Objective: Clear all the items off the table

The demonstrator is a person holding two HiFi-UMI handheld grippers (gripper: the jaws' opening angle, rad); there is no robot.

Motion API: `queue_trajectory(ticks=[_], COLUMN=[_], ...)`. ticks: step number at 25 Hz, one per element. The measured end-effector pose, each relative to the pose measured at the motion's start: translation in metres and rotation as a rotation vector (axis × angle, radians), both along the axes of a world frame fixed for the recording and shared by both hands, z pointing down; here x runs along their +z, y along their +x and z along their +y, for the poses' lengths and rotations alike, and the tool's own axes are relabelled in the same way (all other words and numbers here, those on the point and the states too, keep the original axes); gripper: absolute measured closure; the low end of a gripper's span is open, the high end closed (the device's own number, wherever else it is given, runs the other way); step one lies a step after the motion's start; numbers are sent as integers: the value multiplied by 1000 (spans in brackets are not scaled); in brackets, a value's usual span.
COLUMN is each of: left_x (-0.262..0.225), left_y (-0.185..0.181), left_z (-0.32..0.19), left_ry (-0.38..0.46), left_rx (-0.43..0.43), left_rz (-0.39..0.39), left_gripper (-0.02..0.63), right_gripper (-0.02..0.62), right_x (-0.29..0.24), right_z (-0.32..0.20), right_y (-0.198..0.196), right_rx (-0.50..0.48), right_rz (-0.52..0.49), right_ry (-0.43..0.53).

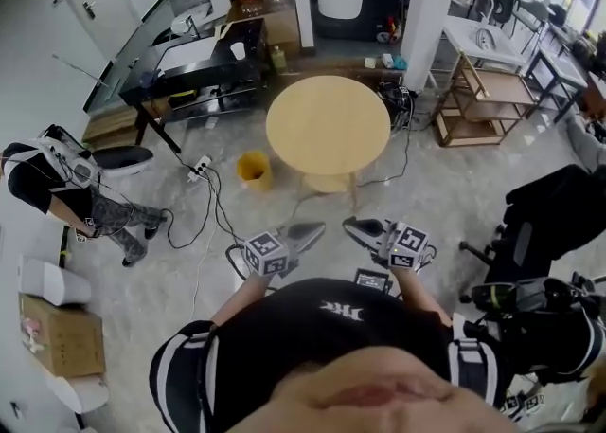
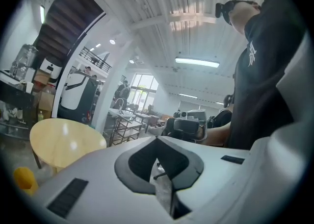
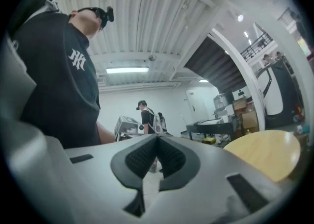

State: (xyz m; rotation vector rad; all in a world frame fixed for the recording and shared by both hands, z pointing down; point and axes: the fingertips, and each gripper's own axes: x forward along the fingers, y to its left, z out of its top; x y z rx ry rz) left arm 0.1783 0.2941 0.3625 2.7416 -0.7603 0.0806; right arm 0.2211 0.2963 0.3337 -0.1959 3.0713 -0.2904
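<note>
Left gripper (image 1: 318,228) and right gripper (image 1: 348,224) held level near the person's chest, tips facing each other, each with jaws pressed together and empty; round wooden table (image 1: 328,124) stands farther off, yellow bin (image 1: 253,169) at its left.

Left tool (image 1: 317,229) and right tool (image 1: 350,225) point inward, level, jaws together.

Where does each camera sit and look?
Head view: on the person's head, looking down at the round pale wooden table; left gripper and right gripper show.
Left gripper view: rides the left gripper, looks past its shut jaws; the person's black shirt shows.
Right gripper view: rides the right gripper, looks past its shut jaws; black shirt shows.
All three share the table.
</note>
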Motion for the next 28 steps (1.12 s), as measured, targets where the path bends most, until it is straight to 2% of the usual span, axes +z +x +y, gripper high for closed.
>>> queue_trajectory(ticks=[3, 8, 12, 16, 20, 24, 28], left_x=[5, 4, -11, -32, -39, -41, -49], left_y=[-2, -15, -19, -12, -19, -20, -23], left_z=[-1, 13, 11, 19, 21, 20, 17], left_ry=[3, 4, 62, 74, 71, 77, 83], left_rx=[24, 30, 25, 12, 14, 24, 24], left_rz=[3, 11, 1, 15, 36, 35, 29], left_gripper=[594, 594, 594, 594, 594, 594, 594], right_gripper=[592, 592, 592, 592, 592, 592, 592], right_x=[-1, 3, -18, -23, -22, -19, -30], right_z=[6, 15, 16, 19, 22, 17, 13], right_y=[-18, -33, -49, -41, -49, -51, -57], right_rx=[-39, -45, -85, -86, -87, -78, -86], right_rz=[1, 20, 22, 28, 56, 72, 84], right_ry=[-2, -1, 66, 64, 58, 38, 60])
